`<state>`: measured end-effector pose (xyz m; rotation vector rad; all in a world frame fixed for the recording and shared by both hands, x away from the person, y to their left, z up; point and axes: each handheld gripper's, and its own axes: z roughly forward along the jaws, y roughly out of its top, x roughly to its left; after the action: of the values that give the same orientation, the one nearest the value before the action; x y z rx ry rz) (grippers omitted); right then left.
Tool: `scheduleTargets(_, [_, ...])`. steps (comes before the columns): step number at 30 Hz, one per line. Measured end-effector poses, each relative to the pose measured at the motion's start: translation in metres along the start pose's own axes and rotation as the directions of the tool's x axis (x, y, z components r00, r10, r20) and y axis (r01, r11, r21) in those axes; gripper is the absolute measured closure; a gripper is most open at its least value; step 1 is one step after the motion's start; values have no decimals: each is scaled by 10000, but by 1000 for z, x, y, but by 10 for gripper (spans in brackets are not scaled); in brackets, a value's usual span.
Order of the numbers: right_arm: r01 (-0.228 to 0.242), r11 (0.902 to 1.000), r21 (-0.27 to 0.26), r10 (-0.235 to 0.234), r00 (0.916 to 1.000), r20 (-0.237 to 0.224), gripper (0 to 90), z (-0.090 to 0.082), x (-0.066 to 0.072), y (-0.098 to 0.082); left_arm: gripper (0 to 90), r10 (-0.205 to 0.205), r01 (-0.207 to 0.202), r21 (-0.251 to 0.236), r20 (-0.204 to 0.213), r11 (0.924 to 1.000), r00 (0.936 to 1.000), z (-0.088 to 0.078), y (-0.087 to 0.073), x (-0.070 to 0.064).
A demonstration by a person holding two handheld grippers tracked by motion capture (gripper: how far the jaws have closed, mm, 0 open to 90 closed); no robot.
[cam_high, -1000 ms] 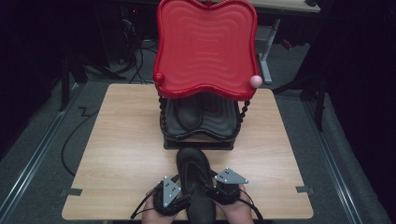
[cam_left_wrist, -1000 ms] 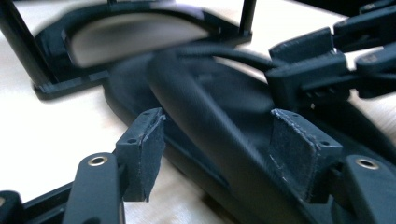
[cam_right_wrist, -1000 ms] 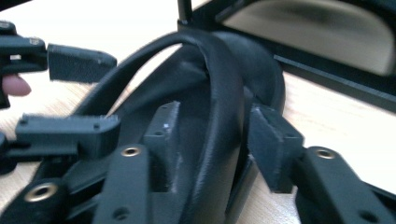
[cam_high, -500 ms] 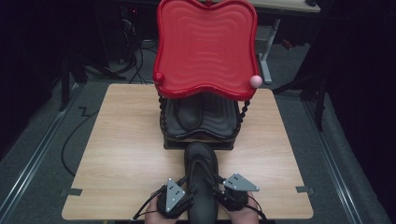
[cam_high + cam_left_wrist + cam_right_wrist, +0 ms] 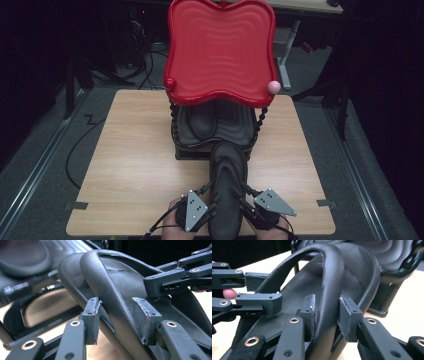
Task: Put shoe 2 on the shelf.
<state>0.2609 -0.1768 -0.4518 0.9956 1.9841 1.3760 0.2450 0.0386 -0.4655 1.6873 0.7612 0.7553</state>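
A two-tier rack [image 5: 220, 125] stands at centre frame on the wooden surface [image 5: 135, 165]; its red top tray [image 5: 220, 50] overhangs a black sandal [image 5: 200, 120] below. Lower centre, left gripper [image 5: 207, 200] and right gripper [image 5: 247, 200] each clamp a second sandal's [image 5: 227, 185] strap.
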Motion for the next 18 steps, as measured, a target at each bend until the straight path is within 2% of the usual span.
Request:
scheduleTargets(4, [60,9991,-416,-52,9998,182,682,-2,-6,12,582,109,-111,-297,-65,9995,9999,6,14,3])
scheduleTargets(7, [36,9972,-746,-10,9993,361,684,-1,-13,24,584,362,-370,-582,-149,9976,9992,16,25,8])
scheduleTargets(9, [41,9955,-949,2,9990,454,685,2,-19,31,589,307,-317,-645,-172,9974,9994,26,31,13])
scheduleTargets(12, [93,9934,-1141,-20,9979,643,687,13,-27,41,603,169,-194,-777,-331,9968,9993,41,37,24])
scheduleTargets(18, [306,9915,-1263,-167,9938,1102,695,45,-46,63,615,52,-116,-837,-766,9964,9971,71,46,46])
